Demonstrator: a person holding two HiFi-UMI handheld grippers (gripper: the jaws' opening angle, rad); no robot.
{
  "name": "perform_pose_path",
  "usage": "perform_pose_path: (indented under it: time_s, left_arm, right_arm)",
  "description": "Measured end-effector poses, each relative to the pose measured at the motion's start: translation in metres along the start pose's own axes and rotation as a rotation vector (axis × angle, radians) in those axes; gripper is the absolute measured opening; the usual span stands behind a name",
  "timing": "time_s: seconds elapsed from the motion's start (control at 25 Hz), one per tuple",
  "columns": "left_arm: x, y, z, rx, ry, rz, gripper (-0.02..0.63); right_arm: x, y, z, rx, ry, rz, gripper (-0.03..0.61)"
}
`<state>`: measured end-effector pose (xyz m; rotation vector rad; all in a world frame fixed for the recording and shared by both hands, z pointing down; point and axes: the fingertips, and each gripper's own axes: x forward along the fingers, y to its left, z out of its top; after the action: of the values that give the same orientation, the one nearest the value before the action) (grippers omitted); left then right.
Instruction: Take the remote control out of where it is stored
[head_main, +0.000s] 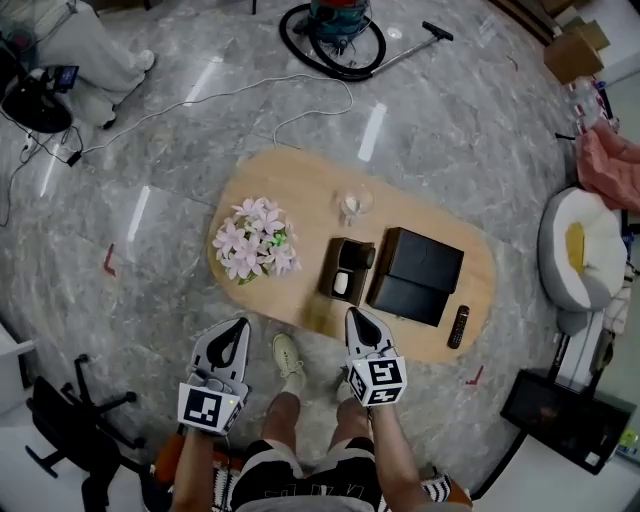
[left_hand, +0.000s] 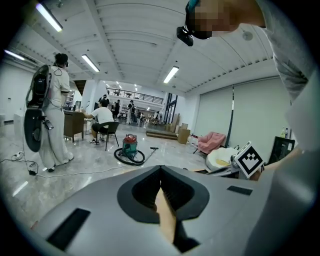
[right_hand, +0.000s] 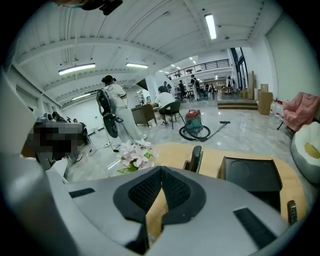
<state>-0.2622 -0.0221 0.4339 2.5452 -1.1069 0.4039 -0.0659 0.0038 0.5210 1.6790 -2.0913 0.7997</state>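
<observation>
1. We hold the left gripper (head_main: 238, 328) at the near edge of the table (head_main: 300, 190), jaws together and empty.
2. Our right gripper (head_main: 356, 318) has its jaws pressed together too, with nothing between them, near the brown holder (head_main: 345, 270).
3. A slim dark piece stands upright in that holder; we cannot tell what it is.
4. A dark remote control (head_main: 458, 326) lies flat on the table, just beside the black box (head_main: 415, 275).

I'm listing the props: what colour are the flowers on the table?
The flowers are pale pink and white; they show best in the head view.
</observation>
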Motion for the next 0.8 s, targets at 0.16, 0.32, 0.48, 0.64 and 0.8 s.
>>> perform_pose_path:
  time_s: [0.16, 0.32, 0.48, 0.64, 0.8]
  left_arm:
    - [0.011, 0.006, -0.005, 0.011, 0.008, -0.021, 0.008]
    - [0.023, 0.006, -0.02, 0.005, 0.019, -0.029, 0.008]
    - [0.032, 0.0, -0.037, -0.018, 0.042, -0.053, 0.008]
    - [0.036, -0.003, -0.052, -0.026, 0.069, -0.076, 0.008]
    - [0.039, 0.0, -0.063, -0.032, 0.086, -0.082, 0.008]
  right_arm:
    - [0.008, -0.002, -0.009, 0.039, -0.005, -0.023, 0.009]
    - [0.019, -0.009, -0.022, 0.068, -0.01, -0.05, 0.009]
    - [0.026, -0.019, -0.033, 0.069, -0.001, -0.091, 0.009]
    - [0.033, -0.022, -0.044, 0.082, 0.019, -0.124, 0.009]
    - [0.042, -0.026, -0.049, 0.093, 0.03, -0.161, 0.009]
